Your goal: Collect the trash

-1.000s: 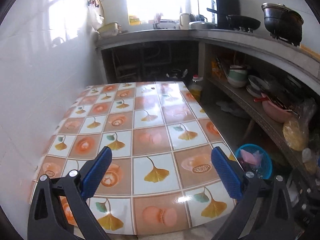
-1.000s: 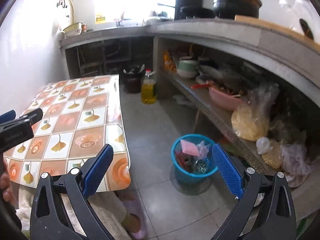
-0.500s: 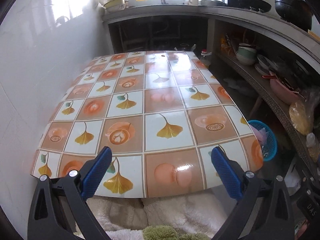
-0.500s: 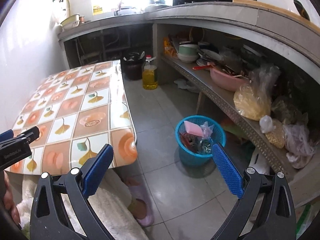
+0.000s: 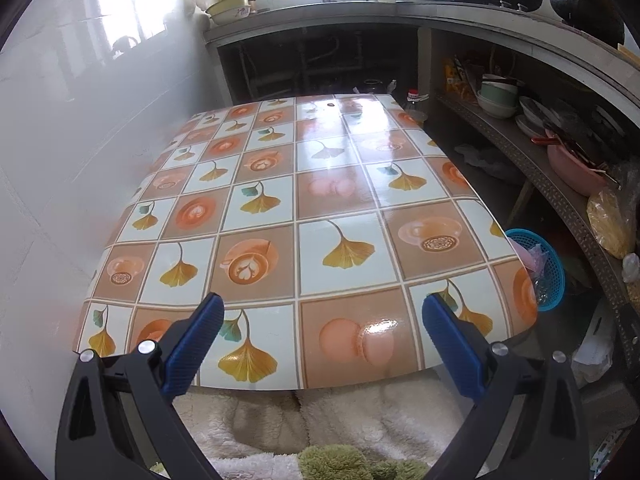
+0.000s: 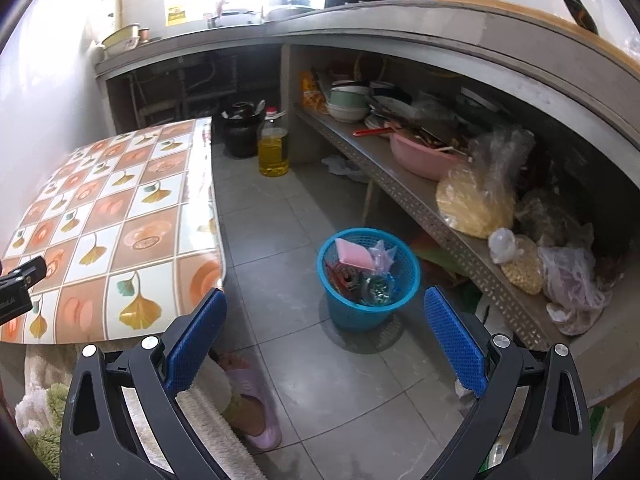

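Ahead of the fingers (image 5: 199, 338) with ribbed blue pads, the desk (image 5: 312, 200) wears glossy patterned vinyl. Right of them: a blue plastic mesh basket (image 6: 370, 276) on matt, possibly stone, floor tiles (image 6: 280, 216).

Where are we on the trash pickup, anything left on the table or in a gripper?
Looks done: the patterned tabletop shows no loose trash, apart from one small dark speck at its far edge that I can't identify, and the blue basket on the floor already holds wrappers and a pink item. In hand: nothing; the left gripper and right gripper are both open and empty. Left: apparently nothing on the table.
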`<state>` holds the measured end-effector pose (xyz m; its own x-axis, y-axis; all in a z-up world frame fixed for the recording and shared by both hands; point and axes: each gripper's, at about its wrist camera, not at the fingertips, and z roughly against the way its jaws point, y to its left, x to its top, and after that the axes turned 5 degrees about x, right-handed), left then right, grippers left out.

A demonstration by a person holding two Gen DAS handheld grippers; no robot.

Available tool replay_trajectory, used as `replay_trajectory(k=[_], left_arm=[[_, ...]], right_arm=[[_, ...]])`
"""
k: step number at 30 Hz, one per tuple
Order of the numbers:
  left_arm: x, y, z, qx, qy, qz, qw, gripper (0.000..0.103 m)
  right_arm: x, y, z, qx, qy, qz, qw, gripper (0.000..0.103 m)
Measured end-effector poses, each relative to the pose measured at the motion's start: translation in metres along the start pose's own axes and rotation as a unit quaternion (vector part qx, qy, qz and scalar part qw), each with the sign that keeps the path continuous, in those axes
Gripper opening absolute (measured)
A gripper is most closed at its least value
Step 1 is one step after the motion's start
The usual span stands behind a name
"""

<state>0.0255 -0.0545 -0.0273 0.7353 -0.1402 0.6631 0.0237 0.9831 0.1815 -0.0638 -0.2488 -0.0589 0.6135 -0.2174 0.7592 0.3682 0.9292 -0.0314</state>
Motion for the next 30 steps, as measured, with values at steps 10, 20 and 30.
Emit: replay_trajectory(k=[10,20,30], left_arm=[[0.001,-0.001,0.0,0.004,0.005,-0.008,0.9999,0.097],[0.0,-0.008,-0.001,0.0,0.008,-0.025,0.9996,0.097],[0.0,-0.014,0.002,-0.001,0.001,-0.043,0.9991,0.097]], right_arm=[[0.0,-0.007,0.0,-0.005,0.002,-0.006,1.0,0.095],[0.002,-0.008,0.0,-0.002,0.0,-0.004,1.0,0.095],[0.004,-0.005,-0.003,0.008,0.004,0.0,1.0,0.095]])
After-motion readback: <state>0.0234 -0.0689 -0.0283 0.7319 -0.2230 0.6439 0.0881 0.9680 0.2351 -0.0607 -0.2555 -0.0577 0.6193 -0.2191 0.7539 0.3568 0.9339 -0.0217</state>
